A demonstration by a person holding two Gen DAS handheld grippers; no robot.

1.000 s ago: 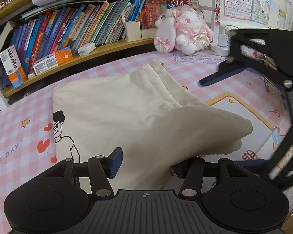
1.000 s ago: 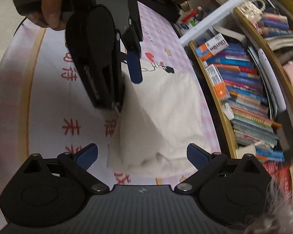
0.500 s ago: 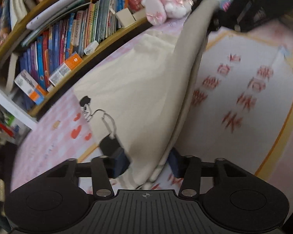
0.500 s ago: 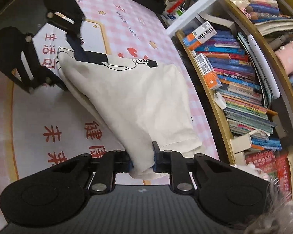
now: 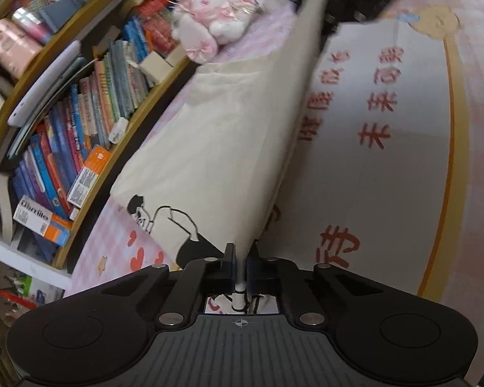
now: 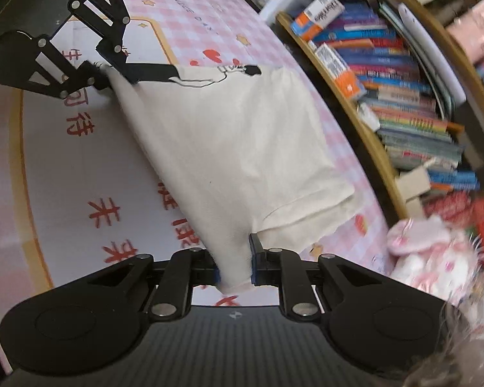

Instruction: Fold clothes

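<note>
A cream T-shirt (image 5: 216, 148) with a black cartoon figure lies half folded on the pink checked table mat (image 5: 387, 193). One long edge of it is lifted and stretched between both grippers. My left gripper (image 5: 240, 254) is shut on the corner beside the printed figure. It also shows in the right wrist view as the left gripper (image 6: 103, 74), pinching that same corner. The jaws of my right gripper (image 6: 235, 264) are closing, with a thick bunch of the T-shirt (image 6: 229, 135) pressed between the pads. Blurred at the top of the left wrist view, the right gripper (image 5: 338, 0) holds the far end.
A curved wooden bookshelf (image 5: 90, 122) full of books runs along the table's far side. A pink and white plush rabbit (image 5: 216, 22) sits at its end, near my right gripper. Red characters inside a yellow border mark the mat (image 6: 80, 167).
Both grippers went from open around the shirt's edge to closed on it. The left gripper rolled and sank, and the edge now runs taut between the two.
</note>
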